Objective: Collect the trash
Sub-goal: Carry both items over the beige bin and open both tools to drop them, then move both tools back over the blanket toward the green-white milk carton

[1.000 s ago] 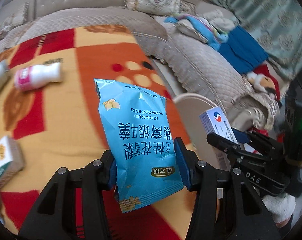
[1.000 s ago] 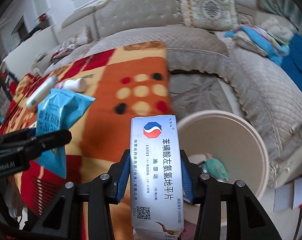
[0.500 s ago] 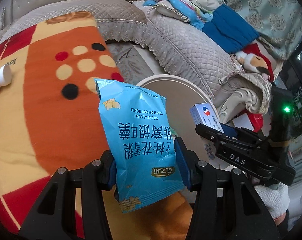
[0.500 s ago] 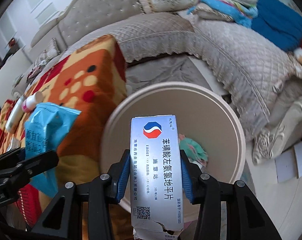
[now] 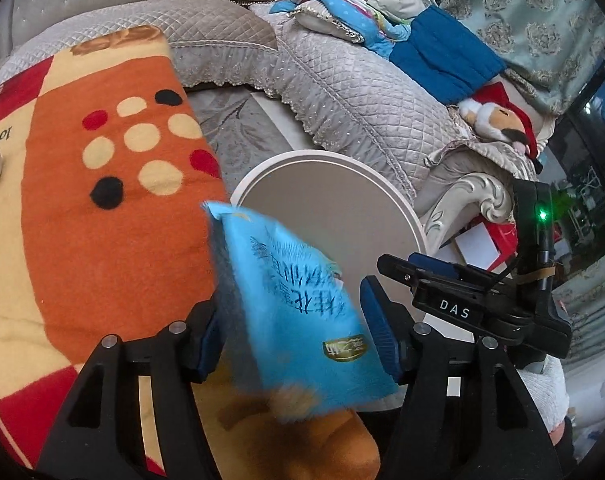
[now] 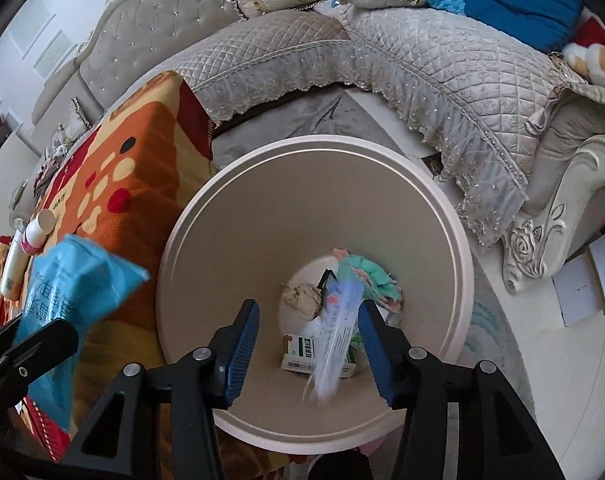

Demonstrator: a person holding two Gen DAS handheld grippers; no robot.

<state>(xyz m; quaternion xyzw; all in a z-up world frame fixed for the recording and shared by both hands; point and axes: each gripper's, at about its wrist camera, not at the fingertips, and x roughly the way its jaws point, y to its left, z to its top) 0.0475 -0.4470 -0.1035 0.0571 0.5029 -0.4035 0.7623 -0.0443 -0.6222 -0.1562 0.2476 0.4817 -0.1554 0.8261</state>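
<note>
A round beige trash bin (image 6: pixel 454 240) stands on the floor beside the sofa; it also shows in the left wrist view (image 5: pixel 326 184). My right gripper (image 6: pixel 308 354) is open over the bin, and the white medicine box (image 6: pixel 336 332) is blurred and falling between its fingers. My left gripper (image 5: pixel 294 340) is open at the bin's rim, and the blue snack bag (image 5: pixel 298 312) is blurred and tilting loose between its pads. The bag also shows in the right wrist view (image 6: pixel 74 300). Crumpled paper, a small box and a green wrapper lie in the bin's bottom.
An orange and red blanket (image 5: pixel 102 208) covers the seat at the left, with a small white bottle (image 6: pixel 38 230) and a tube on it. A quilted grey sofa (image 5: pixel 354 92) with clothes, cushions and a plush toy (image 5: pixel 498 116) lies behind the bin.
Both grippers have opened. The medicine box drops from the right gripper into the bin, and the blue bag slips from the left. Both grippers moved further over the bin.
</note>
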